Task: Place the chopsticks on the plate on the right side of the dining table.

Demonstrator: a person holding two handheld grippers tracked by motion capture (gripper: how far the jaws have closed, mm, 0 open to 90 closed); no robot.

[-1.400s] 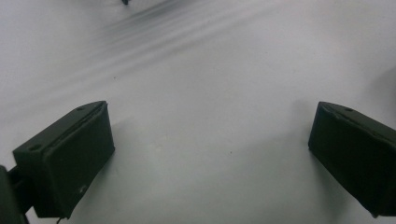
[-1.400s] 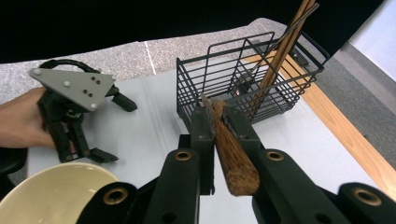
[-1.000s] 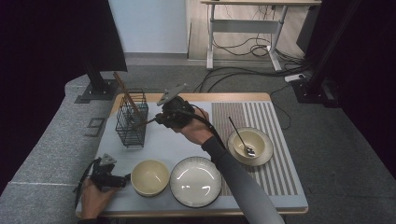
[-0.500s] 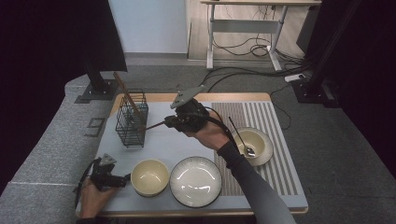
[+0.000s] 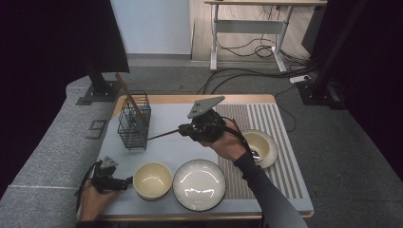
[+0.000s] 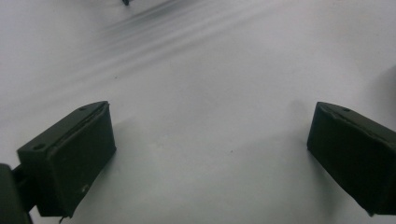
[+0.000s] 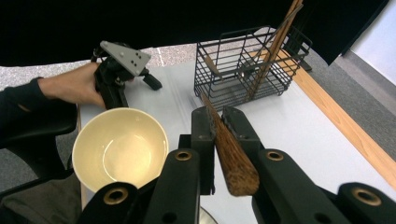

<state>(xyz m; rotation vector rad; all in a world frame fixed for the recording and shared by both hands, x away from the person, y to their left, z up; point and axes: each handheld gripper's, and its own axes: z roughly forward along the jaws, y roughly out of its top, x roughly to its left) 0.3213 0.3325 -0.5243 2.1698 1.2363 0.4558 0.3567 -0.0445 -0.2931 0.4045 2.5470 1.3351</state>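
My right gripper [image 5: 183, 129] hovers over the middle of the white mat, shut on a slim brown wooden utensil [image 5: 164, 134]. The utensil's thin end points left at the black wire basket [image 5: 134, 124]. In the right gripper view the jaws clamp the wooden utensil [image 7: 228, 149], and its tip almost reaches the wire basket [image 7: 243, 65]. Two wooden sticks [image 5: 127, 92] lean in that basket. My left gripper [image 5: 124, 181] rests low on the mat at the near left, just left of a cream bowl [image 5: 152, 179]. It stands open [image 6: 210, 149] with bare mat between its fingers [image 6: 70, 154].
A white plate [image 5: 198, 184] lies to the right of the cream bowl. On the striped mat at the right sits a small bowl [image 5: 266, 148], partly behind the right hand. In the right gripper view the cream bowl [image 7: 119, 147] sits below the left gripper [image 7: 153, 84].
My right gripper has moved right and slightly nearer, away from the wire basket, carrying the wooden utensil with it. The left gripper has stayed put.
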